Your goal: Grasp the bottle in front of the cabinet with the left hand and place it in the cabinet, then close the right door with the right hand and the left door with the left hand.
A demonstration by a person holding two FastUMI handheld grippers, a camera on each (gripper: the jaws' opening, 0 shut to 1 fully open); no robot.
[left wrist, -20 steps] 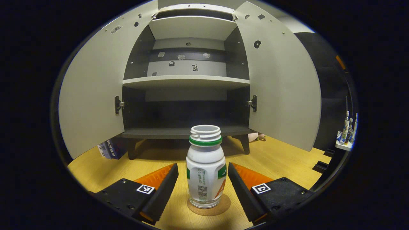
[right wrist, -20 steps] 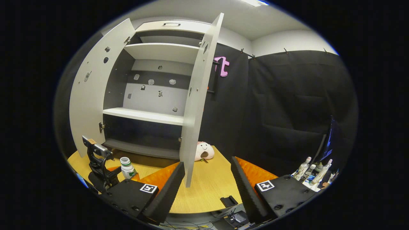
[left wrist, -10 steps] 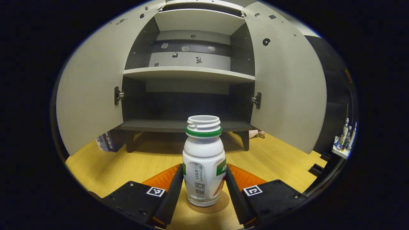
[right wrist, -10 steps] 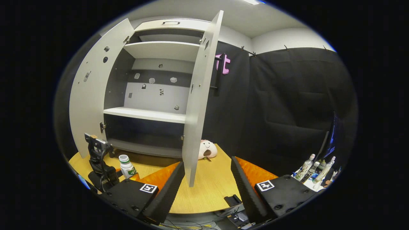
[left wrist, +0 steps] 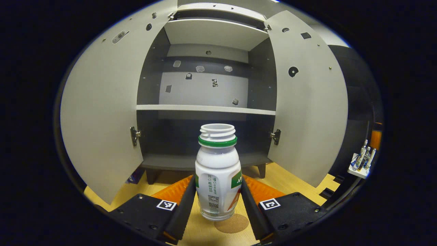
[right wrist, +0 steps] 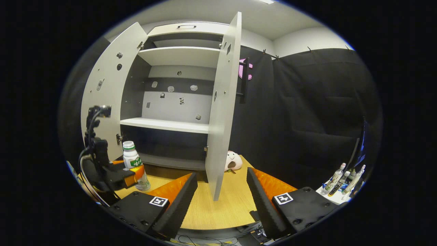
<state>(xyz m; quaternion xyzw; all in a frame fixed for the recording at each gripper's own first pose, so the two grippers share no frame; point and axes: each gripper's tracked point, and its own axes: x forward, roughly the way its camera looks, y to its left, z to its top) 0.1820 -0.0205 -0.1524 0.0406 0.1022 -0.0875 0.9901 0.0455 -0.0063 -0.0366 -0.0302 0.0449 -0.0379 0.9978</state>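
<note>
Left gripper [left wrist: 217, 201] clamped on the bottle [left wrist: 217, 177], a finger pressed to each side of its white body. Bottle upright, cap off, green ring at the neck, lifted clear of the round cork coaster [left wrist: 233, 223] just below it. Seen in the right gripper view as well: bottle [right wrist: 134, 163] held off the tabletop in the left gripper [right wrist: 131, 172], out in front of the cabinet's lower compartment, level with the open left door [right wrist: 106, 92].

Right gripper [right wrist: 222, 198] hanging low and back, jaws spread wide with nothing between them, pointed toward the edge of the right door [right wrist: 223, 109].

Ahead, the cabinet [left wrist: 208, 102] wide open, both doors swung out, pale shelf [left wrist: 205, 108] across the middle, dark bottom compartment bare. Light wooden table [left wrist: 290, 181] underneath. Small plush toy [right wrist: 232, 160] at the cabinet's right foot. Black curtain [right wrist: 307, 112] along the wall, a few bottles [right wrist: 338, 182] on a side stand at far right.
</note>
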